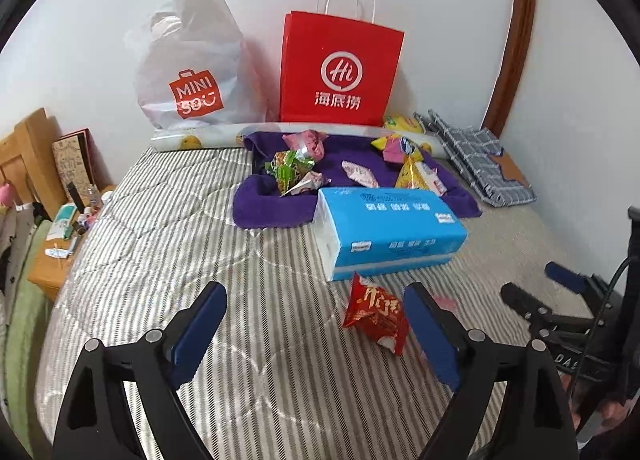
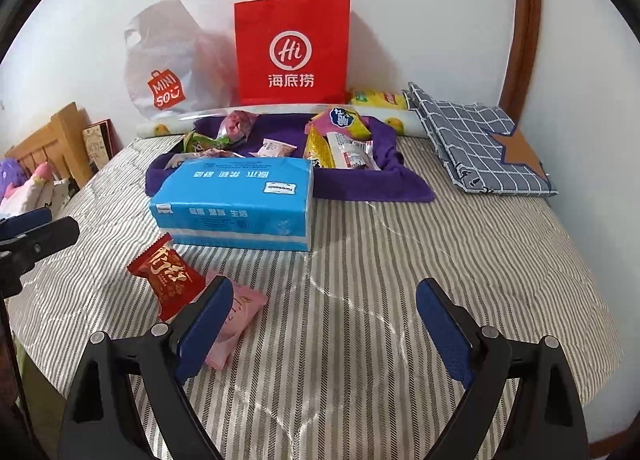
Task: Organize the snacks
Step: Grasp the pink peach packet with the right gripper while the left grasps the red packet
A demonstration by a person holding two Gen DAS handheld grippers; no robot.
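Note:
A red snack packet [image 1: 376, 316] lies on the striped bed cover [image 1: 200, 228], just inside the right finger of my open, empty left gripper [image 1: 320, 324]. The packet also shows in the right wrist view [image 2: 168, 280], with a pink packet [image 2: 236, 324] beside it, partly behind the left finger of my open, empty right gripper [image 2: 326, 320]. A purple towel [image 1: 272, 204] holds several snack packets [image 1: 294, 172]; it also shows in the right wrist view [image 2: 360, 184]. The right gripper appears at the right edge of the left wrist view [image 1: 560, 292].
A blue tissue pack [image 1: 384, 232] lies in front of the towel. A red paper bag [image 1: 340, 68] and a white plastic bag [image 1: 192, 72] stand against the wall. A folded checked cloth [image 2: 480, 144] lies at the right. A wooden nightstand [image 1: 52, 260] stands left of the bed.

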